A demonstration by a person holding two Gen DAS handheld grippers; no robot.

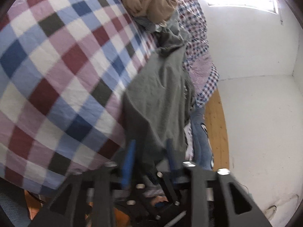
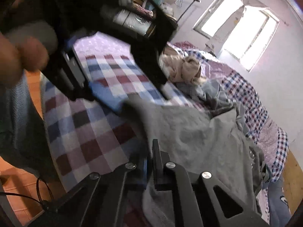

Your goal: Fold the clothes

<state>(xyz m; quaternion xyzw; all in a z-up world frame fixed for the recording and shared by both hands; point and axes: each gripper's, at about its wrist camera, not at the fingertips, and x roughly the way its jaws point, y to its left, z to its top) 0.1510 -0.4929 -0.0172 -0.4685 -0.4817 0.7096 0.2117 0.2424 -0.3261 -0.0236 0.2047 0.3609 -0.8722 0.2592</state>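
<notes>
Grey garment (image 2: 198, 130) is spread crumpled on the checked bed (image 1: 56, 66). Its edge is pinched by the right tongs (image 2: 151, 151); the left tongs (image 1: 150, 151) are held spread around it.

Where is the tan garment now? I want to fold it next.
The tan garment lies bunched at the far end of the checked bedspread, top centre in the left wrist view, just beyond the grey garment, near the window.

Grey garment (image 1: 159, 94): rumpled, stretched lengthwise along the bed.
Tan garment (image 1: 151, 1): bunched heap at its 12 o'clock.
</notes>
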